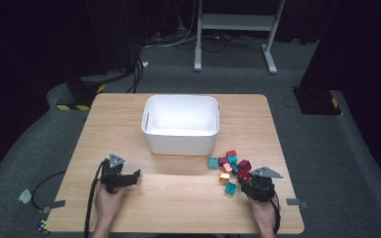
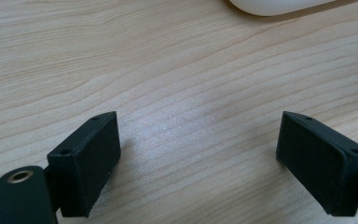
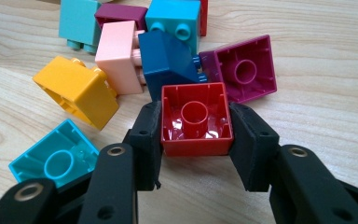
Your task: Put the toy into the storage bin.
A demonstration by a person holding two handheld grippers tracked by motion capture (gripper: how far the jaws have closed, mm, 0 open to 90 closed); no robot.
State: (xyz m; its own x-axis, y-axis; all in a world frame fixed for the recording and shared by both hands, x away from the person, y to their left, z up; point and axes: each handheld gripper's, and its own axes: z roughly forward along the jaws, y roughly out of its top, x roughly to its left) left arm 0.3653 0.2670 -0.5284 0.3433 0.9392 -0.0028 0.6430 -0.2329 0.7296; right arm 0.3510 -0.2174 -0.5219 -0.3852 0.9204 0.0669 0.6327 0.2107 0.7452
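A red brick [image 3: 196, 119] lies upside down on the wooden table [image 1: 178, 198], hollow side up, at the near edge of a pile of coloured bricks [image 1: 230, 166]. My right gripper [image 3: 196, 128] is shut on the red brick, one black pad against each of its sides. In the high view the right gripper [image 1: 244, 180] is at the table's front right. My left gripper [image 2: 198, 140] is open over bare wood with nothing between its jaws. The high view shows the left gripper [image 1: 134, 175] at the front left. A white bin [image 1: 180, 124] stands in the middle of the table.
Around the red brick lie a yellow brick [image 3: 77, 88], a pink one [image 3: 117, 56], a dark blue one [image 3: 168, 60], an upturned magenta one [image 3: 244, 70] and an upturned cyan one [image 3: 56, 161]. The bin's lower corner [image 2: 279, 5] is ahead of the left gripper.
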